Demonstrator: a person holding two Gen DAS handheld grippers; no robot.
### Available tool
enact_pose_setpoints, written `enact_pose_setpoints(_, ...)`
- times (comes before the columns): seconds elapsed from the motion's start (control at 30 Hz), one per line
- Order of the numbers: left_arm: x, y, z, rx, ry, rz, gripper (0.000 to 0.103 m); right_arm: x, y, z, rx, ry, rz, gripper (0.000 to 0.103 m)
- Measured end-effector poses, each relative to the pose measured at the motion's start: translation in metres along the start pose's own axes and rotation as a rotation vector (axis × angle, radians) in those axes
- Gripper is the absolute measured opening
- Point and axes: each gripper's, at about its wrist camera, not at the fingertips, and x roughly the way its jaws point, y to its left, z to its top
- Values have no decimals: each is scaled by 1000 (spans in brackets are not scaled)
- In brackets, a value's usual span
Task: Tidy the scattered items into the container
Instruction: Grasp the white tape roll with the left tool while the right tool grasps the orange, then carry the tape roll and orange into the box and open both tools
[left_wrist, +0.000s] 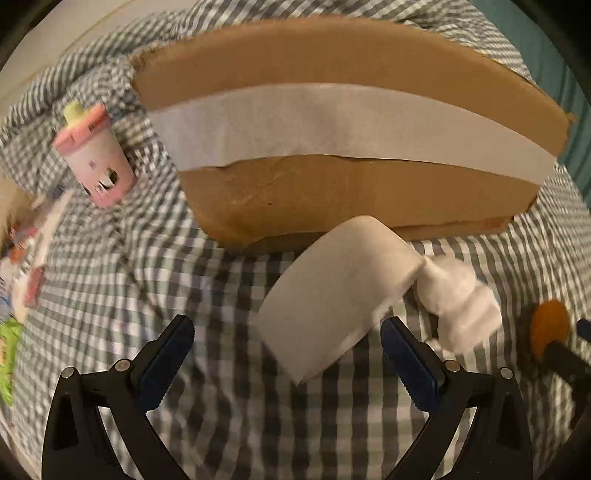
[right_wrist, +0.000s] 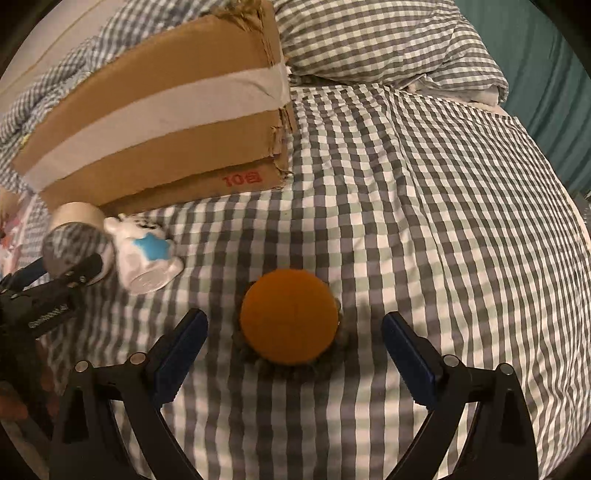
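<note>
While the tape roll (left_wrist: 340, 291) lies sideways, both grippers gape.

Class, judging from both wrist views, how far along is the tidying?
Nothing looks done: the box's inside is hidden. In hand: nothing; the open left gripper nears the tape roll, the open right gripper the orange ball. The white toy and pink cup also remain.

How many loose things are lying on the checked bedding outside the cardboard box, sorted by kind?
Tape roll: 1
White figurine with blue star: 1
Orange round item: 1
Pink cup toy: 1
Packets at the left edge: too blurred to count
Total clearly visible: 4
</note>
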Motion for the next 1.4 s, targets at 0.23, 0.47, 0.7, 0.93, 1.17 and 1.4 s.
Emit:
enact_pose_setpoints(0.23,13,0,-2,-5,28,-28,38,7,-1,-2,17,32,8,57)
enact_pose_setpoints(0.47,-14,-1,-12,21,-13,-28,19,-25,-1,-11,25,2,33,57)
enact_pose_setpoints(0.7,-65,2,-19,19,-66,-35,12,-82,3,-11,26,-85,72,57)
enact_pose_setpoints(0.93,-129,6,-17,11,-147,-45,12,-142,10,-11,18,-193,105,57)
enact_pose_setpoints(1.17,-176,-2,-15,41,-238,-77,12,-168,28,-16,-24,-227,124,57)
enact_pose_setpoints(1.4,-183,-6,-15,59,-236,-73,12,-170,39,-14,-54,-221,139,57)
